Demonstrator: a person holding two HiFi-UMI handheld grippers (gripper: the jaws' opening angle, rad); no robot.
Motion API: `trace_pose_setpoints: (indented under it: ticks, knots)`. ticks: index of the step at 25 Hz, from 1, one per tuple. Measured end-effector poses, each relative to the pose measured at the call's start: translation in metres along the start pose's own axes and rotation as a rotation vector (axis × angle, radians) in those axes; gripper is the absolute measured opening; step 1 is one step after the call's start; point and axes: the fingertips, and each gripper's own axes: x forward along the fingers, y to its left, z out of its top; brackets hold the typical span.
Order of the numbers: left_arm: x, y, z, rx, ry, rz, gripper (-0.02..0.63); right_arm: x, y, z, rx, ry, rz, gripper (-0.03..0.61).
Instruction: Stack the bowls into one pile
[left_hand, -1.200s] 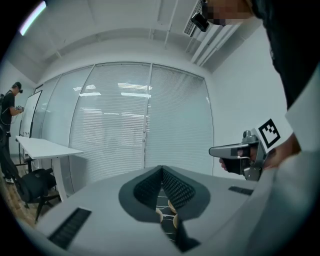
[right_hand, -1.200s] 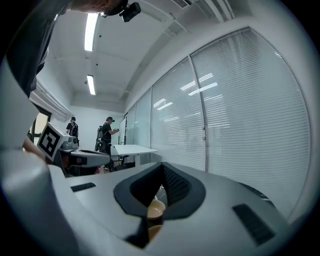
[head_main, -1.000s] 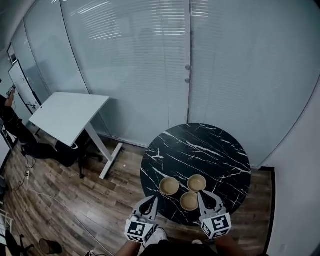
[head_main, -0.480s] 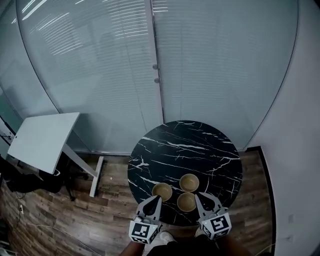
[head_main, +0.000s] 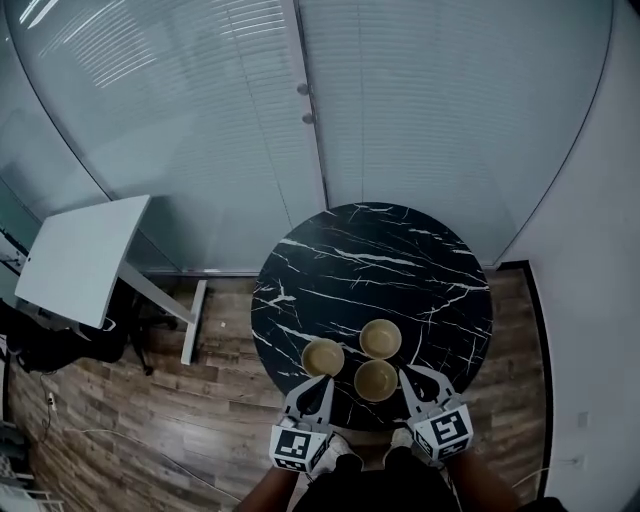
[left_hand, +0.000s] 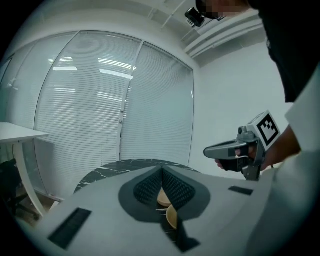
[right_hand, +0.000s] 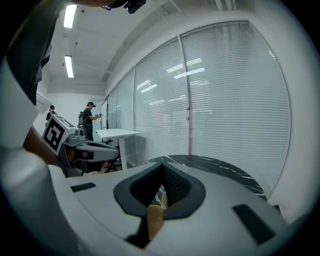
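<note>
Nothing stacked yet: left bowl, back bowl and near bowl sit clustered at the near edge of the table. Left gripper and right gripper hover just beside them, both with fingers together, empty.

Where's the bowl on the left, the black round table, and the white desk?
left bowl (head_main: 323, 357), head view, middle of its inside
black round table (head_main: 370, 255), head view, bare patch of its marbled top
white desk (head_main: 80, 258), head view, middle of its top
</note>
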Motion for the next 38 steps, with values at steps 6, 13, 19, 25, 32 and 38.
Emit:
trace_pose_setpoints:
  ticks: [6,13,19,25,32,38]
  knots:
    - [-0.002,0.004,-0.022,-0.017,0.043,0.032,0.013,0.017,0.007,-0.018,-0.028,0.058,0.068,0.008]
    - [-0.012,0.023,-0.040,-0.073,0.068,0.086,0.014,0.039,0.030,-0.011,-0.080,0.063,0.135,0.008]
    - [-0.019,0.036,-0.051,-0.066,0.083,0.119,0.012,0.057,0.048,-0.022,-0.088,0.096,0.172,0.008]
    - [-0.032,0.042,-0.056,-0.073,0.103,0.144,0.012,0.071,0.068,-0.045,-0.097,0.183,0.229,0.008]
    - [-0.049,0.058,-0.061,-0.079,0.104,0.192,0.014,0.095,0.097,-0.056,-0.144,0.227,0.307,0.008]
    - [-0.065,0.071,-0.065,-0.090,0.102,0.229,0.014,0.109,0.120,-0.087,-0.250,0.345,0.374,0.037]
